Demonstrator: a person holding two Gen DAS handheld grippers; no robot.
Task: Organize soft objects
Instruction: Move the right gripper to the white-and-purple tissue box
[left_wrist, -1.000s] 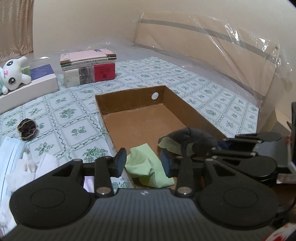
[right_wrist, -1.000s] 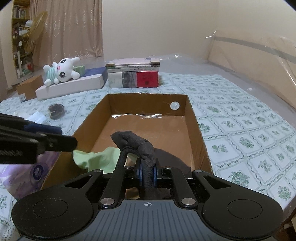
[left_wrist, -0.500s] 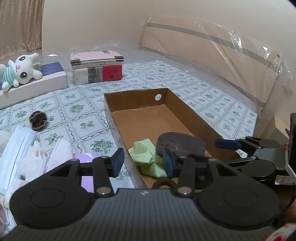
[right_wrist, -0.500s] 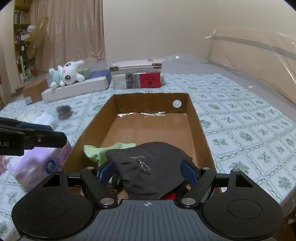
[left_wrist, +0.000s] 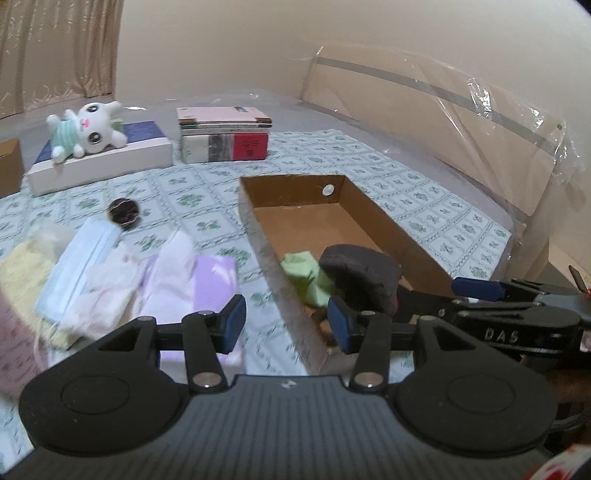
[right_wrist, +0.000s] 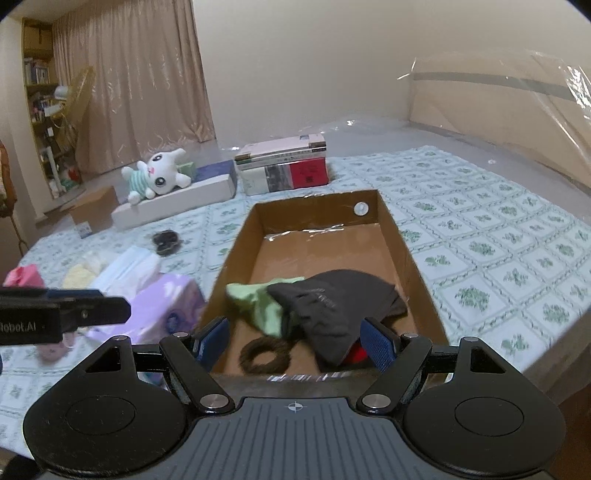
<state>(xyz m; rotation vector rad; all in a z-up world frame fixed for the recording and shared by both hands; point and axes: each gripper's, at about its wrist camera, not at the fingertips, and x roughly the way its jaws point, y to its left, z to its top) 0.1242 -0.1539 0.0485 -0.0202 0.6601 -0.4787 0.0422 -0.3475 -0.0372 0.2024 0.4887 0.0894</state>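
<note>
Off to the left of the left gripper (left_wrist: 282, 325) lies a loose heap of soft things on the patterned bedspread (left_wrist: 436, 206): a yellow cloth (left_wrist: 22, 269), a blue face mask (left_wrist: 79, 266), white tissues (left_wrist: 110, 291) and a purple tissue pack (left_wrist: 207, 280), the pack just ahead of its left fingertip. The left gripper's fingers stand spread apart with nothing between them. Further ahead of it and to the left sit a dark scrunchie (left_wrist: 123, 215) and, beyond, a white plush toy (left_wrist: 86, 129) on a flat white box (left_wrist: 107, 162), with a stack of books (left_wrist: 223, 134) beside it.

Ahead and to the right of the left gripper is the cardboard box (right_wrist: 410, 258). Directly in front of the right gripper (right_wrist: 295, 341), inside the near end of the box, a green cloth (right_wrist: 258, 302) lies partly under a dark fabric pouch (right_wrist: 332, 306), with a brown hair tie (right_wrist: 264, 356) on the floor just before the fingertips and something red (right_wrist: 357, 354) peeking out under the pouch. The right gripper's fingers are spread wide and hold nothing; the pouch lies between and beyond their tips.
</note>
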